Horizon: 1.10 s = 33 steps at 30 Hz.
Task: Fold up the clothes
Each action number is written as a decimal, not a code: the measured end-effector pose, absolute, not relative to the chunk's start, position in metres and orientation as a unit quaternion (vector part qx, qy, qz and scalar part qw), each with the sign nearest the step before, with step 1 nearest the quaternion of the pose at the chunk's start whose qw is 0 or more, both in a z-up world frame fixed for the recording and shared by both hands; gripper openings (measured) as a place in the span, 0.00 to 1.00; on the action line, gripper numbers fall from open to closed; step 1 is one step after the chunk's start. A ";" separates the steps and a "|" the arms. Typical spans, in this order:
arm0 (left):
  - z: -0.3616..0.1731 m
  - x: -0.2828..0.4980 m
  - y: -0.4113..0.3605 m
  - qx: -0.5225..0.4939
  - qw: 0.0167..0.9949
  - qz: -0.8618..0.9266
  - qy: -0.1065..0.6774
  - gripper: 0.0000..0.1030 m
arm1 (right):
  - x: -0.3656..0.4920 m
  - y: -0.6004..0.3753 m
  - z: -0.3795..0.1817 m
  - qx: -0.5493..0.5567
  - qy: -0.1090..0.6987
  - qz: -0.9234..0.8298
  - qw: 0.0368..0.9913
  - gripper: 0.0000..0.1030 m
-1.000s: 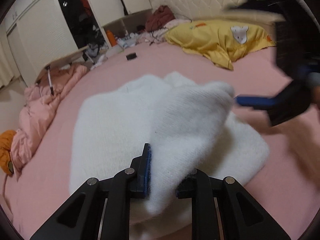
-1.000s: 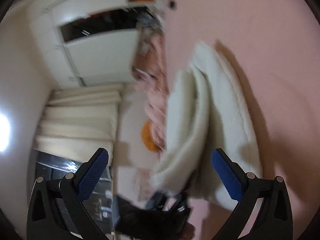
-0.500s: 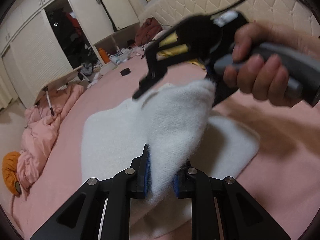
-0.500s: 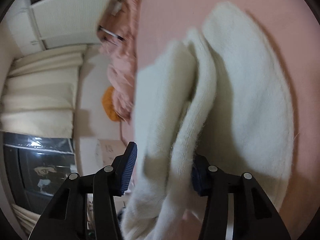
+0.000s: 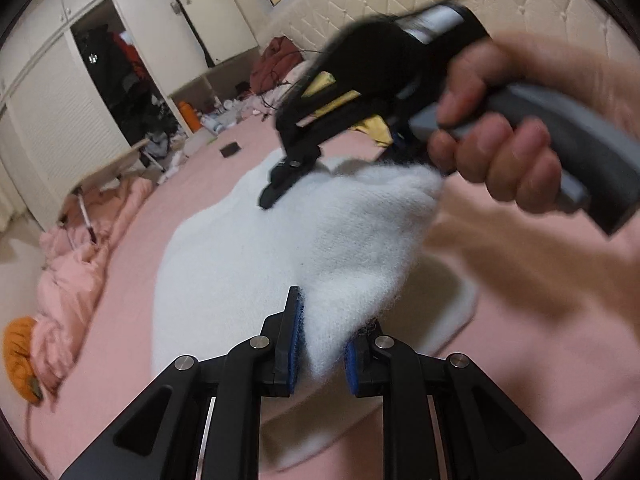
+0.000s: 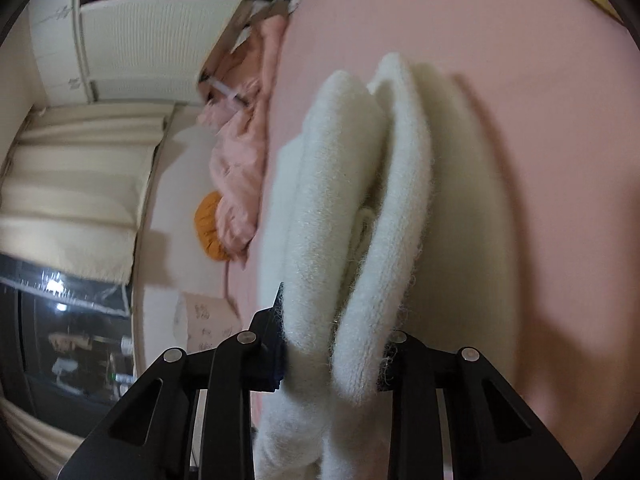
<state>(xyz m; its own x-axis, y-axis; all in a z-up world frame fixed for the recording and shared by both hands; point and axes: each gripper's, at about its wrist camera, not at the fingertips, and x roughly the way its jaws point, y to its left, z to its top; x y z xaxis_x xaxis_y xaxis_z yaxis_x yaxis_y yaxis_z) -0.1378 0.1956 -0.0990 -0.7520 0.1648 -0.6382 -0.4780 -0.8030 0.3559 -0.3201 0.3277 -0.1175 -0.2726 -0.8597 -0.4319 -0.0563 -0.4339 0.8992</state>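
Right now you are in the middle of a fold: both tools have hold of the fluffy white knitted garment [image 5: 248,256], which lies across the pink bed sheet [image 5: 532,360] in the centre of the left wrist view and is raised along its near edge. Your left gripper [image 5: 320,344], at the bottom centre of that view, is clenched on one corner of the raised edge, the wool bunched between its blue pads. Your right gripper [image 6: 332,354], at the bottom centre of its own view, is clamped on the other end of that edge, and there the fabric shows as two thick doubled layers running up the frame. In the left wrist view the right tool sits in the upper right, blurred, with your right hand [image 5: 496,148] wrapped round its grey handle.

Judging by the lifted flap, the step in hand is carrying this edge over the flat part of the garment. The next move calls for both ends to travel together at the same height toward the far edge in the upper middle of the left view, so the flap lands square rather than skewed. Keep both grips firm until the edges line up, then lower and let go. The thick pile may slip or drag the lower layer, so go steadily.
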 end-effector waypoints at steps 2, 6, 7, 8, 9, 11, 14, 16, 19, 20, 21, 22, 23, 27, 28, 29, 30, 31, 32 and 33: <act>-0.106 -0.137 0.201 -0.315 0.184 0.895 0.255 0.17 | -0.315 0.342 -0.143 0.536 -0.450 -0.653 0.289 0.27; -0.128 -0.134 0.207 -0.339 0.180 0.884 0.267 0.17 | -0.314 0.353 -0.170 0.545 -0.482 -0.621 0.291 0.27; -0.128 -0.132 0.207 -0.338 0.179 0.884 0.268 0.17 | -0.314 0.350 -0.162 0.546 -0.464 -0.633 0.292 0.27; -0.127 -0.129 0.207 -0.334 0.177 0.886 0.270 0.18 | -0.314 0.349 -0.158 0.544 -0.451 -0.644 0.292 0.27; -0.124 -0.127 0.205 -0.330 0.174 0.888 0.271 0.20 | -0.314 0.348 -0.154 0.542 -0.439 -0.654 0.293 0.27; -0.115 -0.120 0.197 -0.325 0.161 0.895 0.261 0.47 | -0.315 0.346 -0.156 0.535 -0.428 -0.668 0.291 0.29; -0.097 -0.105 0.177 -0.312 0.143 0.910 0.234 0.79 | -0.305 0.350 -0.141 0.513 -0.420 -0.695 0.279 0.34; -0.082 -0.088 0.146 -0.303 0.143 0.925 0.180 0.91 | -0.289 0.355 -0.125 0.496 -0.404 -0.724 0.258 0.37; -0.073 -0.080 0.097 -0.333 0.146 0.927 0.088 0.98 | -0.258 0.364 -0.097 0.468 -0.367 -0.771 0.230 0.43; -0.074 -0.083 0.082 -0.351 0.149 0.923 0.057 0.98 | -0.242 0.368 -0.084 0.449 -0.348 -0.794 0.218 0.46; -0.076 -0.090 0.067 -0.370 0.152 0.916 0.023 0.98 | -0.229 0.369 -0.076 0.432 -0.339 -0.808 0.213 0.65; -0.080 -0.097 0.054 -0.389 0.156 0.908 -0.008 0.98 | -0.217 0.370 -0.067 0.415 -0.331 -0.821 0.209 0.87; -0.086 -0.104 0.042 -0.405 0.161 0.899 -0.036 0.98 | -0.203 0.367 -0.057 0.397 -0.315 -0.835 0.216 0.90; -0.108 -0.132 0.029 -0.433 0.178 0.881 -0.071 0.91 | -0.170 0.334 -0.024 0.349 -0.187 -0.879 0.266 0.90; -0.113 -0.140 0.028 -0.438 0.182 0.877 -0.075 0.86 | -0.173 0.326 -0.026 0.361 -0.175 -0.875 0.271 0.89; -0.119 -0.147 0.027 -0.444 0.187 0.873 -0.079 0.77 | -0.176 0.318 -0.028 0.373 -0.164 -0.871 0.275 0.89; -0.123 -0.155 0.029 -0.452 0.195 0.867 -0.070 0.74 | -0.180 0.310 -0.030 0.386 -0.153 -0.866 0.279 0.89; -0.128 -0.162 0.032 -0.462 0.204 0.861 -0.056 0.70 | -0.183 0.302 -0.032 0.398 -0.142 -0.861 0.284 0.89; -0.132 -0.166 0.038 -0.469 0.209 0.857 -0.034 0.64 | -0.190 0.298 -0.039 0.411 -0.143 -0.857 0.276 0.89; -0.135 -0.169 0.042 -0.473 0.211 0.855 -0.015 0.58 | -0.194 0.296 -0.042 0.418 -0.146 -0.854 0.272 0.89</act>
<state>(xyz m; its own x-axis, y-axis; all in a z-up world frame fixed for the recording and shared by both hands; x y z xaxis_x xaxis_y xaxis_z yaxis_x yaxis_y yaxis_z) -0.1688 0.0423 -0.1347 -0.4633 0.3755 -0.8027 -0.3466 -0.9104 -0.2258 -0.1941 0.2961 -0.0423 -0.5023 -0.5869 -0.6350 0.3424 -0.8094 0.4772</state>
